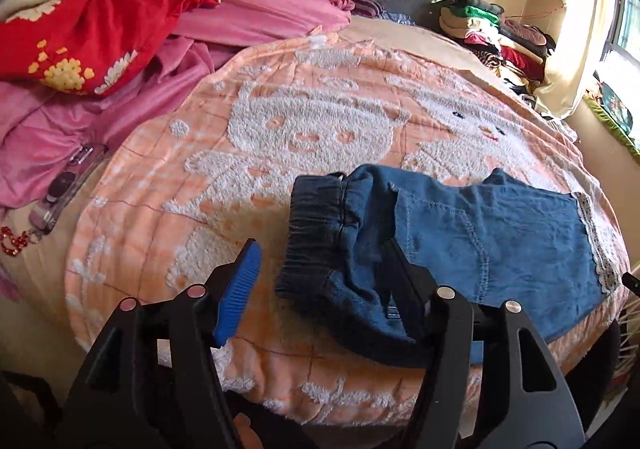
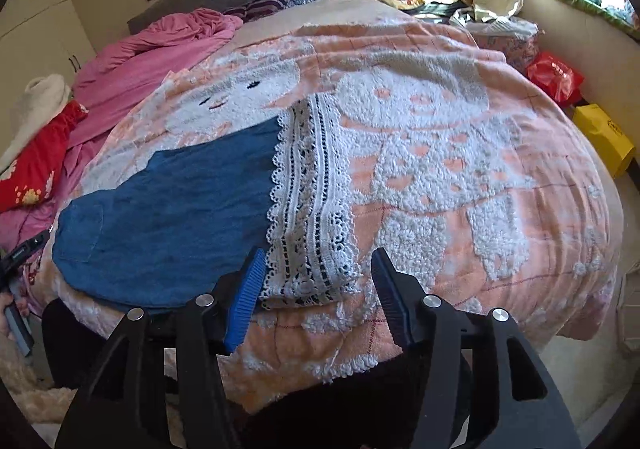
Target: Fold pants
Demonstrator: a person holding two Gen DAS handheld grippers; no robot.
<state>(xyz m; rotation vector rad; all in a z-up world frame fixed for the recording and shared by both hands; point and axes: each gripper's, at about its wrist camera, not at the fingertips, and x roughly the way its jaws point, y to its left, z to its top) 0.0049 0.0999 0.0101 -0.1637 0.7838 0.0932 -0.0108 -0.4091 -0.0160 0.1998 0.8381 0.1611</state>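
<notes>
Blue denim pants (image 1: pixel 480 233) with a dark elastic waistband (image 1: pixel 316 233) and white lace cuffs (image 2: pixel 312 201) lie flat on the peach blanket (image 1: pixel 240 129). My left gripper (image 1: pixel 320 261) is open over the waistband end; its right finger rests against the bunched denim. My right gripper (image 2: pixel 320 265) is open around the near edge of the lace cuffs, holding nothing. The denim (image 2: pixel 172 209) spreads to the left in the right wrist view.
Pink bedding (image 1: pixel 256 5) and a red floral cover (image 1: pixel 92 33) lie at the far left. A stack of folded clothes (image 1: pixel 492 33) sits at the bed's far right. A transparent case (image 1: pixel 64 193) lies left. Red and yellow bags (image 2: pixel 556 77) stand on the floor.
</notes>
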